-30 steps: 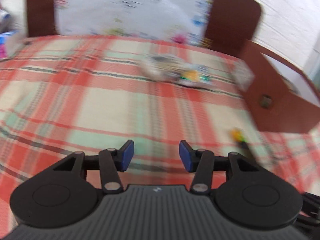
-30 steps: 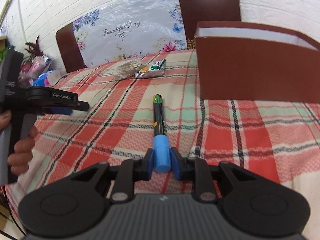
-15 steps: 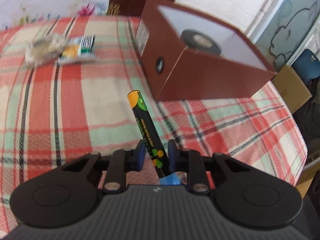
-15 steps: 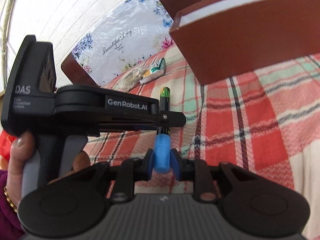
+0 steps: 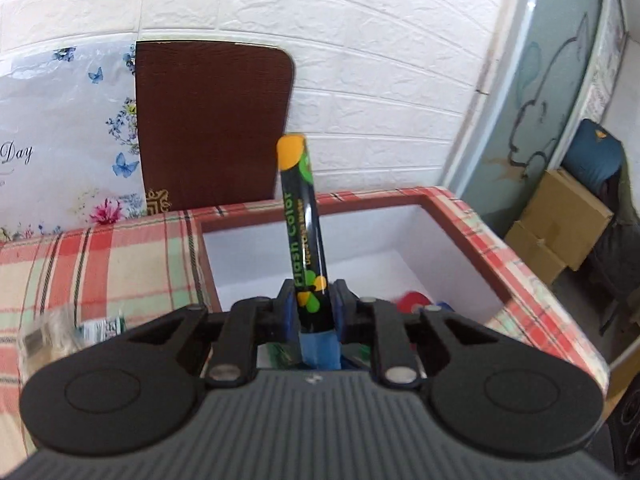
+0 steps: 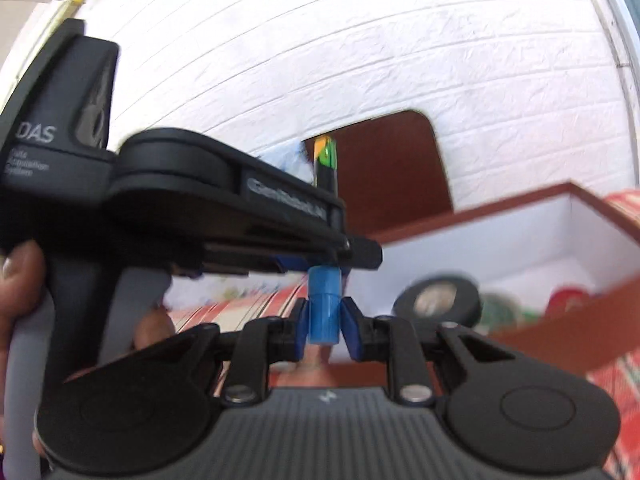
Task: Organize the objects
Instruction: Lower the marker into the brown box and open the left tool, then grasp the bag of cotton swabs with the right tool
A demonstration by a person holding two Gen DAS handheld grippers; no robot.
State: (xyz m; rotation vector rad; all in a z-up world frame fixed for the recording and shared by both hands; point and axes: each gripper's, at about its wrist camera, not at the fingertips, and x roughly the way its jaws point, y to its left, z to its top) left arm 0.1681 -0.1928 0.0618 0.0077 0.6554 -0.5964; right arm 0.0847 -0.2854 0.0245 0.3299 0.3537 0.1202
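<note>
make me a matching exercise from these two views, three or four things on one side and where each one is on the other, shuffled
Things:
1. black marker pen with a blue cap
2. black tape roll
3. brown open box with a white inside
4. clear plastic packet

Places:
A. lying on the checked tablecloth, left of the box
B. clamped in both claws, the left claw on its barrel, the right claw on its cap
C. standing on the checked tablecloth
D. inside the box

Pairs: 1-B, 2-D, 3-C, 4-A
</note>
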